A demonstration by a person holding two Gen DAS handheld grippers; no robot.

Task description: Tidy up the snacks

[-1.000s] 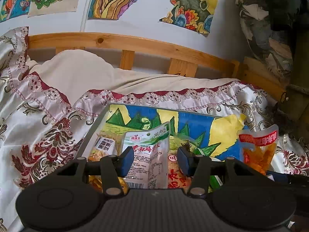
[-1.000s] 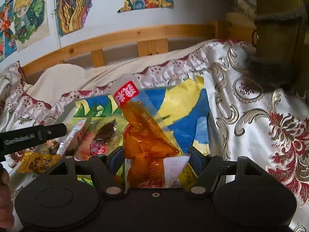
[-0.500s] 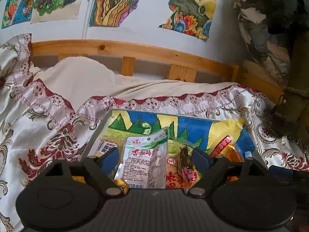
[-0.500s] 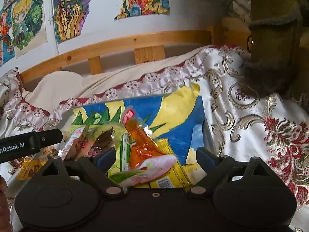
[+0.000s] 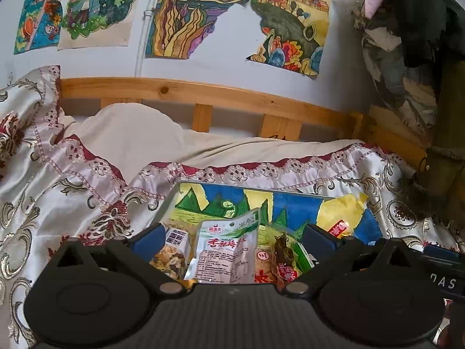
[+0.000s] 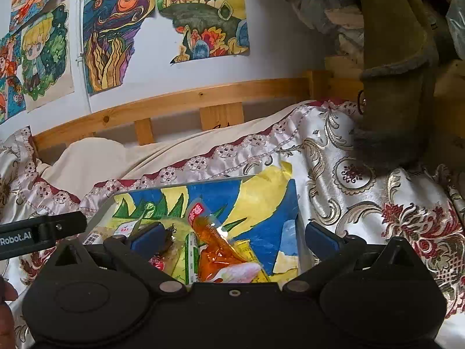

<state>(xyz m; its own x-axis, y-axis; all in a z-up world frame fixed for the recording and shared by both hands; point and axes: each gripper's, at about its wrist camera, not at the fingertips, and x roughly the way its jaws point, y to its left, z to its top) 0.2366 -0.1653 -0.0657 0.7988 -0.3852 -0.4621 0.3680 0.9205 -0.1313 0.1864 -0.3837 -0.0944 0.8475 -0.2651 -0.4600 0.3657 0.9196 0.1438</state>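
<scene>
A shallow tray point(image 5: 293, 202) point(image 6: 261, 200) lined with a blue, yellow and green painting lies on the bed and holds several snack packets. A white and green pouch point(image 5: 228, 248) stands among them, with a dark packet point(image 5: 283, 254) to its right. The orange packet with a red label point(image 6: 213, 240) lies in the tray, its red label point(image 5: 337, 228) showing in the left wrist view. My left gripper point(image 5: 232, 240) hovers over the pouch, jaws still opening, pads off it. My right gripper point(image 6: 232, 237) hovers over the orange packet, jaws likewise opening and clear of it.
The tray rests on a cream and red patterned bedspread point(image 5: 72, 192) point(image 6: 377, 203). A wooden headboard point(image 5: 203, 96) and a wall with paintings stand behind. A brown fabric pile point(image 6: 398, 93) rises at the right. The left tool's black body point(image 6: 40, 232) shows at the right wrist view's left edge.
Both grippers opened wide. The left let go of the white and green pouch, the right dropped the orange packet, which fell flat into the tray. Both tools lifted a little.
</scene>
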